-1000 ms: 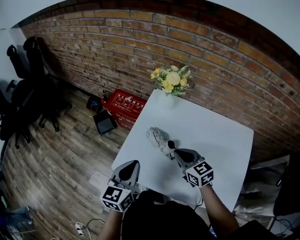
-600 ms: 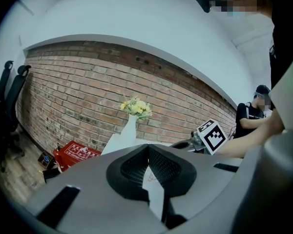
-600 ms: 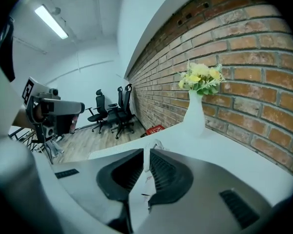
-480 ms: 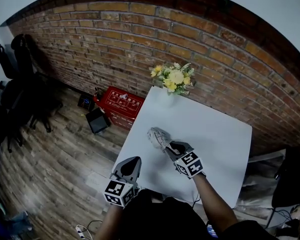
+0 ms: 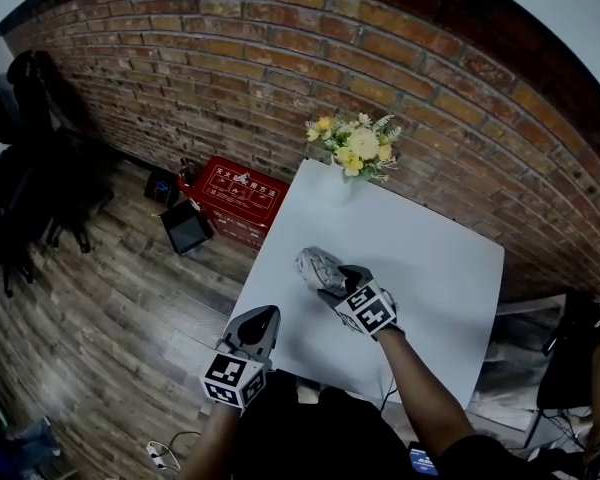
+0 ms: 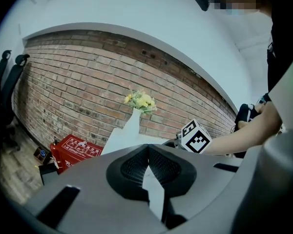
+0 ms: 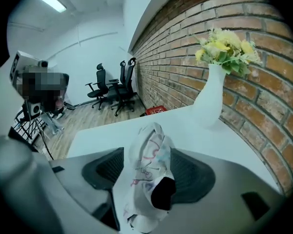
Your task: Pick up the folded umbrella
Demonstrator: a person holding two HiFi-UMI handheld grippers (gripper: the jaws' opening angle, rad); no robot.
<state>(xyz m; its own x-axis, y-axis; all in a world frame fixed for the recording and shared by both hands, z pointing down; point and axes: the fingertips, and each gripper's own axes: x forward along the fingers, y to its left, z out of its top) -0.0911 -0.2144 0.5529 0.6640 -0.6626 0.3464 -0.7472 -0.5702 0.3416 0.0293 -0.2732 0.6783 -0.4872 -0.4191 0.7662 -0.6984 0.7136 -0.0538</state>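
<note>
Straddling tool: right gripper [image 5: 346, 278], jaws just opened wide, folded umbrella [image 5: 317, 267] between them, not yet pinched.
Umbrella: lying near the middle of the white table [image 5: 435, 258].
Left gripper [image 5: 259, 322]: clenched, empty, at the table's near edge.
Risk: an off-centre close may catch only loose fabric, and the umbrella could slip out.

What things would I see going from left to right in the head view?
Black office chairs → red crate → folded umbrella
</note>
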